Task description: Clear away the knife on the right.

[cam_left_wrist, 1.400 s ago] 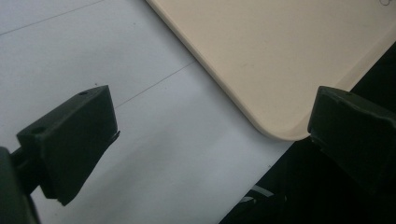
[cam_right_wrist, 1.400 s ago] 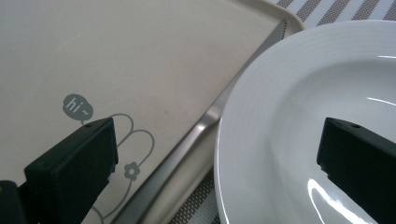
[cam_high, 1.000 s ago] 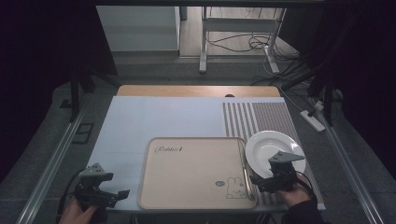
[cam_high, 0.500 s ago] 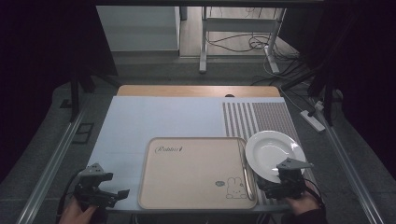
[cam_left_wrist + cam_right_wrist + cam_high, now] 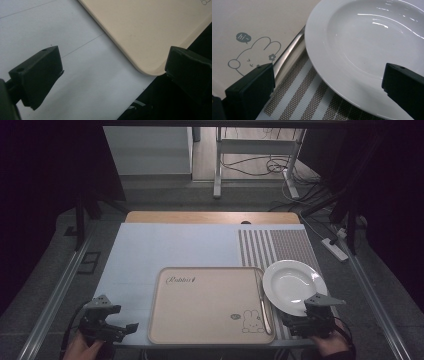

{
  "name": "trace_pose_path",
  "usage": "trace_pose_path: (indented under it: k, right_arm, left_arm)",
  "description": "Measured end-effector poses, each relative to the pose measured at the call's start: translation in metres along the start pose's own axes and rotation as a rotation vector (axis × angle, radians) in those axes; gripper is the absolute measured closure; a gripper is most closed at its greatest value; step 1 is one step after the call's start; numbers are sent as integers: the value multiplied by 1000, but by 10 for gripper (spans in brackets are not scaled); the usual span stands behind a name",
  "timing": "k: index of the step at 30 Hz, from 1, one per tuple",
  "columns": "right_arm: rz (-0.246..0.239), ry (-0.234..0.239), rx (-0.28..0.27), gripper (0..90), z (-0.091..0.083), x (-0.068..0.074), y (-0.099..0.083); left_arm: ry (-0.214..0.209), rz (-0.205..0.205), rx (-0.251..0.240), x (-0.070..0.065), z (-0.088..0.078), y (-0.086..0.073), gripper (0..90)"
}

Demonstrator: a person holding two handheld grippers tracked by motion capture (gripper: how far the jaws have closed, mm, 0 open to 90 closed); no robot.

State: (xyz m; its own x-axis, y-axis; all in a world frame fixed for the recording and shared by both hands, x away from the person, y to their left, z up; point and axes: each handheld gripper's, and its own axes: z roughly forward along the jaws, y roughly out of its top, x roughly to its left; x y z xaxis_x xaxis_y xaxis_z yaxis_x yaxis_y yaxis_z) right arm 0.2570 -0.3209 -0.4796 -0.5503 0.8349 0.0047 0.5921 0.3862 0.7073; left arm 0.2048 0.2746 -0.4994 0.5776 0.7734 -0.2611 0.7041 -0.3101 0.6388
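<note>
The round white ceramic plate (image 5: 294, 286) sits just right of the beige rectangular tray (image 5: 210, 304) — right gripper (image 5: 306, 322), jaws wide, near its front rim; left gripper (image 5: 111, 329), jaws wide, left of the tray.

"hi~" speech bubble beside rabbit drawing — beige tray (image 5: 262, 22), "Rabbit" script along its far edge

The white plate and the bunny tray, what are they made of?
The white plate looks like glazed ceramic: it is glossy, with bright streaks of light in its bowl. The bunny tray looks like matte plastic, probably: a flat beige surface with a printed rabbit and rounded corners, no shine. The silvery edge along its side looks like polished metal, though I can't be sure.
</note>
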Motion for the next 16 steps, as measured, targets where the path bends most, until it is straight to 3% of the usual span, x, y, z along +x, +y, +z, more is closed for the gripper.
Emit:
trace_pose_path:
  k: [16]
  right_arm:
    - [-5,-45,29,0,-9,-1,-8]
  left_arm:
    - [2,1,2,0,1,1,14]
